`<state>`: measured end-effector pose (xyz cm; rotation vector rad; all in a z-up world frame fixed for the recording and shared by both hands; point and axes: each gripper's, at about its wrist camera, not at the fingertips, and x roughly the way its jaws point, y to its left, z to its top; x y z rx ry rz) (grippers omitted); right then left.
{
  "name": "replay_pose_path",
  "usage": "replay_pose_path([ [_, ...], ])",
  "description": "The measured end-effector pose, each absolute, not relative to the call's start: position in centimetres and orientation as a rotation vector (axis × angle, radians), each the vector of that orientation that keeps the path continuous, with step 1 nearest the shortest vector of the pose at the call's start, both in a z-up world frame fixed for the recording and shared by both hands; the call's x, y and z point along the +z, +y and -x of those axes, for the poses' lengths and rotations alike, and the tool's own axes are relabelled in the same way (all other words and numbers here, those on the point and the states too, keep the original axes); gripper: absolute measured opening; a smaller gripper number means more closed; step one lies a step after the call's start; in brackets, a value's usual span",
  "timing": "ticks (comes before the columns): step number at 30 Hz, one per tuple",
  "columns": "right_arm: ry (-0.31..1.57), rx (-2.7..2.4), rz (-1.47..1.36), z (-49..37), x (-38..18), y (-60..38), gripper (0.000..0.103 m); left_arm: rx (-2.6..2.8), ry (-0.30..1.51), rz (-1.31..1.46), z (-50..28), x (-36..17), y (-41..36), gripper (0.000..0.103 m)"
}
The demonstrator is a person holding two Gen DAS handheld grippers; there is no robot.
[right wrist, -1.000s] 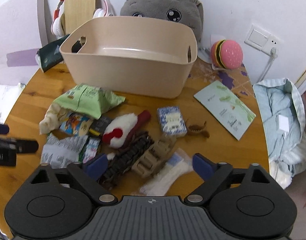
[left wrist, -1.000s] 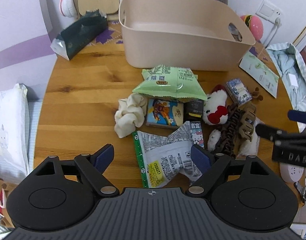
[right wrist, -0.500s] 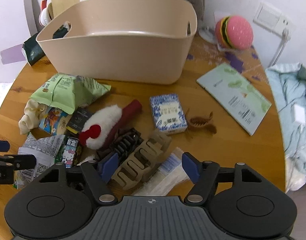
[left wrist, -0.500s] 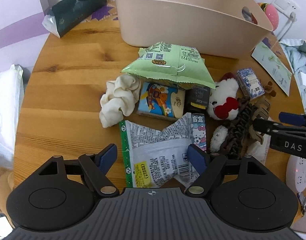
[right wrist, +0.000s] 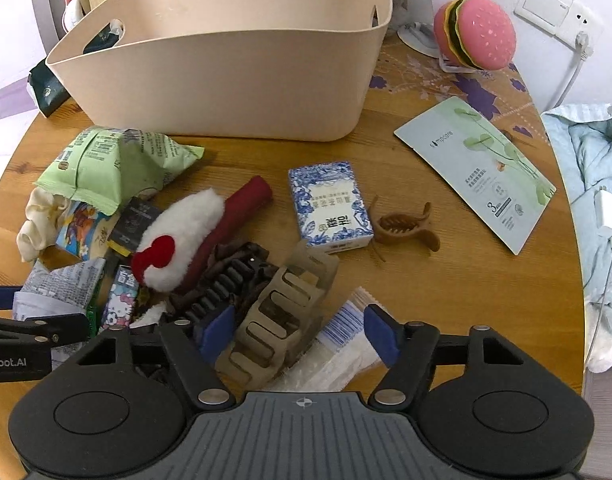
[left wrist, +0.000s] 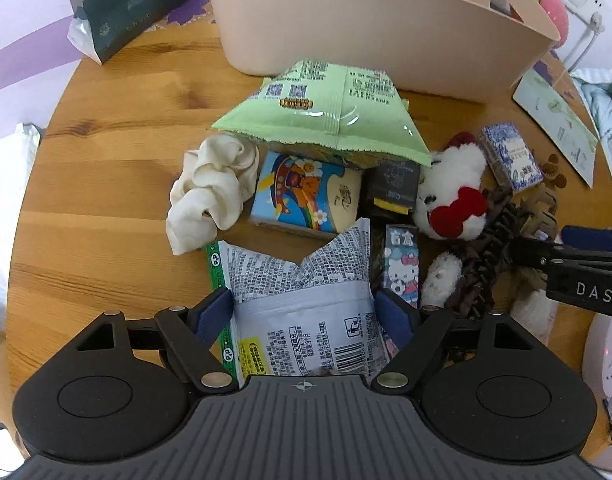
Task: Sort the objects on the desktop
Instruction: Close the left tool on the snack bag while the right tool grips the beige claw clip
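Note:
A pile of small objects lies on the round wooden table (left wrist: 106,120) in front of a beige bin (left wrist: 369,28). My left gripper (left wrist: 304,314) is open, its blue pads on either side of a white printed snack packet (left wrist: 302,292). My right gripper (right wrist: 298,330) is open around a tan hair claw (right wrist: 282,312) and a clear plastic packet (right wrist: 345,332). The pile also holds a green snack bag (left wrist: 329,116), a cream scrunchie (left wrist: 210,192), a cartoon box (left wrist: 306,196), a white plush with a red bow (left wrist: 453,200) and a dark hair claw (right wrist: 230,284).
A blue-and-white card box (right wrist: 329,208), a small brown claw clip (right wrist: 401,228) and a face-mask sachet (right wrist: 477,168) lie to the right. A burger toy (right wrist: 477,32) and a dark green pouch (left wrist: 134,8) stand near the bin. Blue cloth (right wrist: 593,184) hangs off the right edge.
Both grippers have moved forward and down onto the pile. The left pads now flank the white packet; the right pads now flank the tan claw and clear packet.

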<state>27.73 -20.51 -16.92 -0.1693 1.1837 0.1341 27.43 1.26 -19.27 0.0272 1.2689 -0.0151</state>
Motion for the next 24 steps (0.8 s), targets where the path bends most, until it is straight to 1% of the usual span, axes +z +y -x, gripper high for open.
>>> replay_pose_path([
  [1,1.186,0.140,0.165,-27.8,-17.0,-20.7,0.060,-0.013,1.268,-0.031,-27.4,-19.3,1.3,0.080],
  [2,1.188,0.150,0.161,-27.8,-17.1,-20.8,0.057,-0.010,1.270,-0.033,-27.5,-19.5,1.3,0.080],
  [4,1.197,0.167,0.166,-27.9,-17.3,-20.9,0.043,0.003,1.287,-0.037,-27.5,-19.8,1.4,0.080],
  [7,1.196,0.180,0.182,-27.9,-17.5,-20.9,0.039,0.021,1.325,-0.025,-27.5,-20.6,2.0,0.079],
  [9,1.193,0.188,0.193,-27.9,-17.5,-20.9,0.037,0.033,1.339,-0.010,-27.3,-21.1,2.3,0.075],
  [12,1.185,0.201,0.204,-28.0,-17.5,-20.9,0.030,0.039,1.320,-0.028,-27.0,-21.4,2.4,0.073],
  [16,1.174,0.229,0.225,-28.3,-17.6,-21.1,0.030,0.050,1.302,-0.031,-26.8,-21.4,2.4,0.070],
  [20,1.190,0.242,0.218,-28.7,-17.8,-21.3,0.030,0.064,1.287,-0.034,-26.6,-21.2,2.4,0.062],
  [24,1.182,0.232,0.203,-28.5,-17.4,-21.9,0.030,0.071,1.276,-0.023,-26.3,-20.8,2.6,0.059],
])
